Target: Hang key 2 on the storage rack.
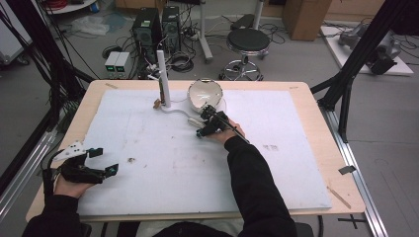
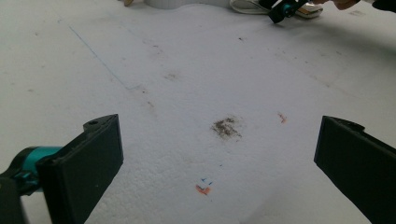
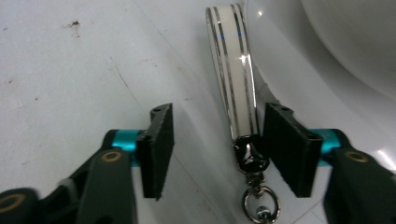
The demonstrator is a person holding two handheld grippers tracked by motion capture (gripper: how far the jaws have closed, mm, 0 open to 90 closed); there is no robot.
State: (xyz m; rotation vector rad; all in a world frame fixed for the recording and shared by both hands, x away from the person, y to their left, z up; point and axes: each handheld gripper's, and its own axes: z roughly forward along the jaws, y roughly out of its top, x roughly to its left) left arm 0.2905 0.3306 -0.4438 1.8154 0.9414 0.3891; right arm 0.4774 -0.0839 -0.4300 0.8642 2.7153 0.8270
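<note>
Now my right gripper (image 3: pixel 217 149) has its jaws partly drawn in around the striped key strap (image 3: pixel 232 74), which lies on edge between them, close against the pad at three o'clock while a clear gap remains to the pad at nine o'clock, so I have no grip on it yet. Its black clasp (image 3: pixel 251 156) and metal ring (image 3: pixel 260 205) sit low between the pads, toward six o'clock. To take it well, I judge I should shift slightly toward three o'clock so the strap is centred, then close on the flat band just above the clasp rather than on the slippery hardware. In the high view the strap rests just at seven o'clock of the white bowl (image 1: pixel 205 93), whose rim curves in at one o'clock of my right gripper view, so I should lift away from it toward seven o'clock. The white stand (image 1: pixel 163 79) rises well to the bowl's nine o'clock. Open room lies across the white foam mat (image 1: pixel 163 173) toward six o'clock. My left gripper (image 1: pixel 104 160) rests near the mat's eight o'clock corner, jaws spread wide and empty.
</note>
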